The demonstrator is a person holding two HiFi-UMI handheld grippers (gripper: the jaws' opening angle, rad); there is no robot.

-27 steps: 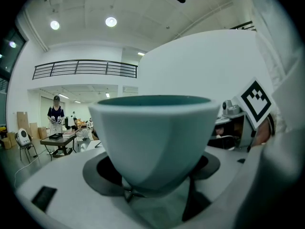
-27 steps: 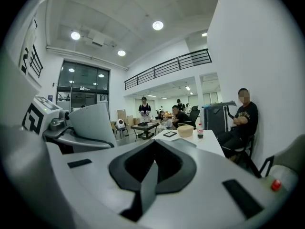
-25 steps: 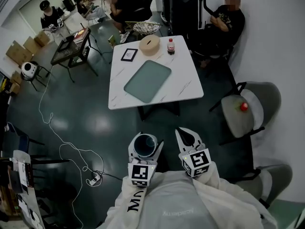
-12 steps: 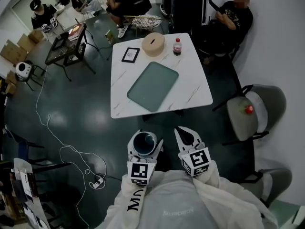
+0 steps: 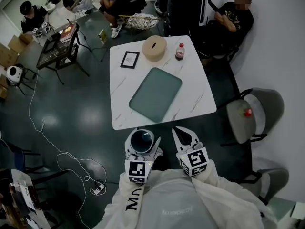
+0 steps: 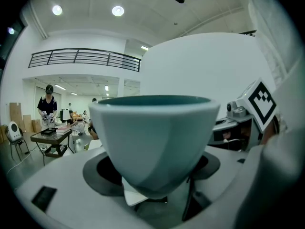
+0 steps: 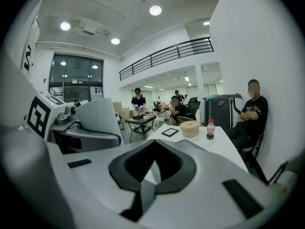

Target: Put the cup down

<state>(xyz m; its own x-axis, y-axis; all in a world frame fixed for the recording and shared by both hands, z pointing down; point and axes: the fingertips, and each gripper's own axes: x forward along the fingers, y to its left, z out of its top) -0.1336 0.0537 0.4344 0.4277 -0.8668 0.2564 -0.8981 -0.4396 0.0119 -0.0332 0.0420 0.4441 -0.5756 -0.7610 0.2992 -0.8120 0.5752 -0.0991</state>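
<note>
Over the last second the white marble surface (image 5: 195, 97) has slid down the head view toward the person. Its near edge, which lay well apart from the grippers, now sits just ahead of them. I read that as the person walking up to it, not reaching. The two grippers have kept the same pose in front of the body throughout. The left gripper (image 5: 142, 148) is still clamped on the pale blue-green cup (image 5: 142, 140), which stands upright between its jaws with its open mouth facing up. In the left gripper view the cup (image 6: 155, 137) fills the frame, pinched low on its tapered body. The right gripper (image 5: 183, 134) carries nothing, and its jaws are drawn together. The cup is still over the dark floor, just short of the edge, so the put-down has not begun, though the approach looks nearly done. On the surface lie a teal tray (image 5: 156, 94), a round tan box (image 5: 154, 47), a small bottle (image 5: 180, 52) and a dark frame (image 5: 129, 59). The tray and the bare near strip both look like free spots, so the next move calls for carrying the cup forward over the edge and lowering it.
</note>
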